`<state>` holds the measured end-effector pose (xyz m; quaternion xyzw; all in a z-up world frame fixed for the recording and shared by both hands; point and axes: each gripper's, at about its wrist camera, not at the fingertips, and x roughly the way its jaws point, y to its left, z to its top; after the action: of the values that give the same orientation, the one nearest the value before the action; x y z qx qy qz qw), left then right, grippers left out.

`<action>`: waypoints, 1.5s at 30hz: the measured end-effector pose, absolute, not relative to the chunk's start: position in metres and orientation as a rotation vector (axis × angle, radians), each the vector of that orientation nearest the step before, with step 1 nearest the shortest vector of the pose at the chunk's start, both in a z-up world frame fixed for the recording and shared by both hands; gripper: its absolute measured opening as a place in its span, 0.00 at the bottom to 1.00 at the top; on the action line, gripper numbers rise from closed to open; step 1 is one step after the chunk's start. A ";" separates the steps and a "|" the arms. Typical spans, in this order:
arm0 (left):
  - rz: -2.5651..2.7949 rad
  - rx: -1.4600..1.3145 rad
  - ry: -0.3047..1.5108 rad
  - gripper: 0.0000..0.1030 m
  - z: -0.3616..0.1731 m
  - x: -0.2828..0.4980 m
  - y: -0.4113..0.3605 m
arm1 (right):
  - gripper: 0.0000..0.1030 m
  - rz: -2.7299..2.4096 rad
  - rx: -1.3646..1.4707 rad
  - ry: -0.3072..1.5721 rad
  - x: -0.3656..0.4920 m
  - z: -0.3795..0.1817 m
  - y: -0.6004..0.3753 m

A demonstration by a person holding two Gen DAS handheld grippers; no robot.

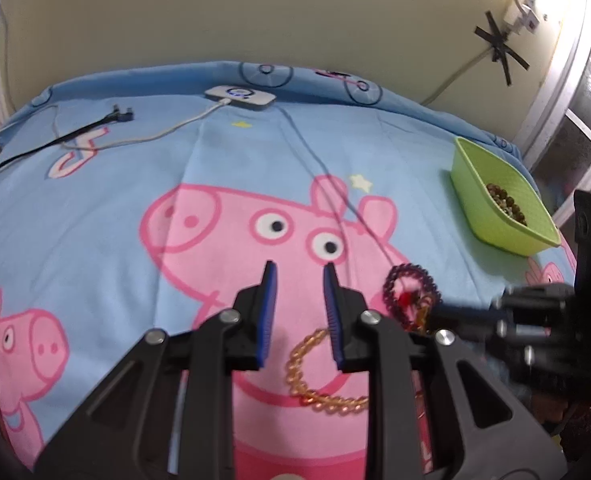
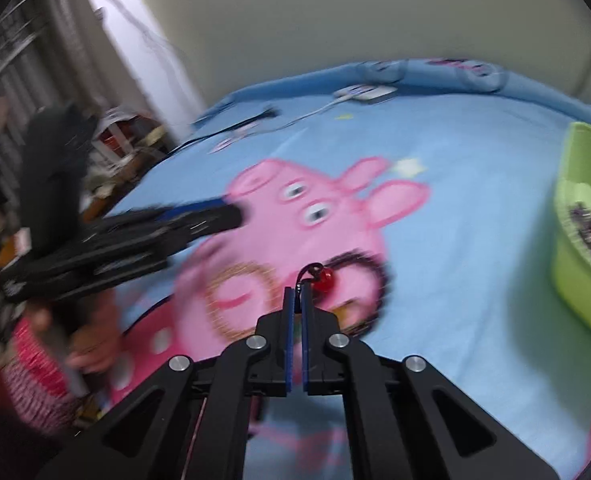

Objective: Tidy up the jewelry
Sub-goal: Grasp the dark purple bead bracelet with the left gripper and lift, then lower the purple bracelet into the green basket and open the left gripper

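Brown bead bracelet inside green basket; left jaws wide; right jaws pinching purple bracelet's cord.

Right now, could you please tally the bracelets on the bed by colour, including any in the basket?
Dark purple: 1, the purple bracelet on the sheet, its red charm cord pinched in the right tool.
Amber-gold: 1, the gold bracelet lying under the open left tool.
Brown: 1, the brown beads in the green basket.
Total: 3
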<state>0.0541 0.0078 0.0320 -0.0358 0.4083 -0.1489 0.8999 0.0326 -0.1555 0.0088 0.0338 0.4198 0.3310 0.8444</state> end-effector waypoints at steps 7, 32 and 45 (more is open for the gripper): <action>-0.407 -0.012 0.857 0.21 0.033 0.070 -0.023 | 0.00 0.675 0.101 0.879 0.026 0.013 -0.175; -0.589 0.001 0.811 0.06 0.081 0.064 -0.044 | 0.00 0.538 0.108 0.734 0.049 0.051 -0.189; -0.644 -0.045 0.862 0.06 0.080 0.067 -0.076 | 0.00 0.489 0.189 0.674 0.036 0.069 -0.223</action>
<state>0.0668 -0.0761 0.0802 -0.0215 0.4106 -0.3066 0.8585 0.0364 -0.2228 0.0688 0.0915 0.3269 0.2372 0.9102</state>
